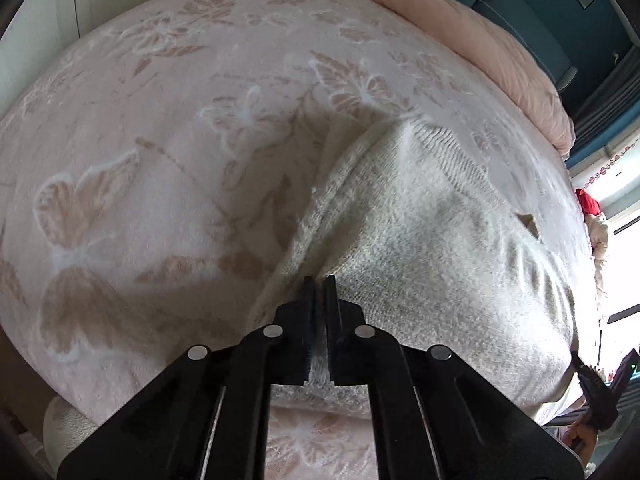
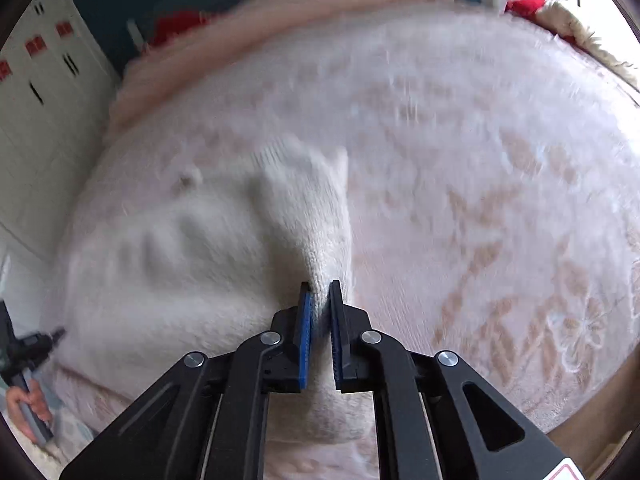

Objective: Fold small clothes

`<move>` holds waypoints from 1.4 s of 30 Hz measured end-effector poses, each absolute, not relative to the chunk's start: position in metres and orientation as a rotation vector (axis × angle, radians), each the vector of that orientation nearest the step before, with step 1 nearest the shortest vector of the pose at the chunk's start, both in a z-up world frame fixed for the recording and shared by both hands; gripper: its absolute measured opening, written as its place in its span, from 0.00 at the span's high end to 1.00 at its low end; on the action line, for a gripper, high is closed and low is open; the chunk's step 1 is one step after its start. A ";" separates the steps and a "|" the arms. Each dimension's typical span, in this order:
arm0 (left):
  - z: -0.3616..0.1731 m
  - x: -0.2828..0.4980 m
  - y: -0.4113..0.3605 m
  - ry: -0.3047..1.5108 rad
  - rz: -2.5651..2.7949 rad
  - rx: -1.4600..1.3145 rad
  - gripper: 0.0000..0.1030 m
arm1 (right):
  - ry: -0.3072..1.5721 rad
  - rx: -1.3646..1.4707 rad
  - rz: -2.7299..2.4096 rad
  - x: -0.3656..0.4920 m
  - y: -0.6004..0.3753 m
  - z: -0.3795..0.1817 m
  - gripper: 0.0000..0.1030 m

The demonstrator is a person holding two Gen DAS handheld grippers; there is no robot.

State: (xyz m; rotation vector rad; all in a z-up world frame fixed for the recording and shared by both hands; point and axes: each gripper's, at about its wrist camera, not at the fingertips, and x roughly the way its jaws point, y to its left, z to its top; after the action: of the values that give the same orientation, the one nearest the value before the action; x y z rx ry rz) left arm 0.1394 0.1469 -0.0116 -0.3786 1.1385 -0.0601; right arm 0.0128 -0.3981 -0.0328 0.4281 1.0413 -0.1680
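Sweater [image 1: 420, 248] edge pinched in both tools [image 1: 319, 280] [image 2: 320, 285].

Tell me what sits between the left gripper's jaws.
A fold of the white knit sweater is pinched in the left gripper; the left wrist view shows it.

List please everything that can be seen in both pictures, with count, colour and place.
sweater: 1, white knit, on the blanket, near edge pinched at two places
blanket: 1, pale pink with butterfly pattern, covers the bed
quilt: 1, pink, bunched along the far side of the bed
red cloth: at least 1, red, behind the quilt
cabinet: 1, white with red marks, beside the bed
left gripper: 1, black, fingers shut on the sweater edge
right gripper: 1, black with blue pads, fingers shut on a sweater fold
hand: 1, holds the left gripper's handle, low at the edge of the right view
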 end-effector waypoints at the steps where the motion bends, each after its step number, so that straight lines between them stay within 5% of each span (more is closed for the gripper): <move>1: -0.012 0.140 0.144 1.131 -0.051 -0.354 0.96 | 1.051 0.407 -0.174 0.013 -0.398 -0.040 0.88; 7: 0.026 0.131 0.139 1.092 -0.048 -0.345 0.93 | 0.943 0.417 -0.274 0.005 -0.394 0.008 0.75; 12: 0.081 0.147 0.075 0.958 -0.230 -0.269 0.92 | 0.893 0.414 -0.022 0.051 -0.323 0.042 0.80; 19: 0.020 0.206 -0.003 1.106 -0.213 -0.188 0.89 | 1.035 0.369 0.255 0.135 -0.190 -0.010 0.81; 22: -0.012 0.218 0.025 1.137 -0.137 -0.189 0.89 | 1.056 0.259 0.127 0.147 -0.222 -0.029 0.85; 24: -0.018 0.220 0.056 1.127 -0.160 -0.265 0.98 | 1.049 0.295 0.040 0.143 -0.272 -0.039 1.00; 28: -0.018 0.220 0.090 1.123 -0.197 -0.366 0.99 | 1.030 0.490 -0.068 0.119 -0.372 -0.044 1.00; 30: -0.001 0.217 0.095 1.076 -0.213 -0.413 0.98 | 0.998 0.448 -0.106 0.112 -0.386 -0.027 0.83; 32: 0.013 0.222 0.094 1.026 -0.195 -0.410 0.75 | 0.966 0.393 -0.126 0.115 -0.391 -0.015 0.59; 33: 0.020 0.230 0.096 1.005 -0.173 -0.410 0.46 | 0.948 0.382 -0.129 0.119 -0.395 -0.012 0.54; 35: 0.023 0.246 0.097 0.997 -0.112 -0.405 0.26 | 0.949 0.351 -0.161 0.133 -0.398 -0.012 0.37; 38: 0.005 0.275 0.095 1.081 -0.079 -0.376 0.27 | 1.048 0.381 -0.169 0.155 -0.407 -0.036 0.36; 39: -0.005 0.283 0.091 1.123 -0.083 -0.352 0.41 | 1.093 0.402 -0.159 0.162 -0.405 -0.047 0.45; 40: -0.012 0.289 0.088 1.152 -0.095 -0.312 0.78 | 1.099 0.401 -0.140 0.162 -0.402 -0.046 0.76; 42: -0.010 0.289 0.088 1.145 -0.126 -0.297 0.90 | 1.044 0.373 -0.093 0.159 -0.394 -0.028 0.90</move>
State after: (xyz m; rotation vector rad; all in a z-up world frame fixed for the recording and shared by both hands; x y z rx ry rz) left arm 0.2889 0.0882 -0.0096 -0.2967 1.1452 -0.1259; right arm 0.1593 -0.3937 -0.0276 0.3726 1.0437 -0.0929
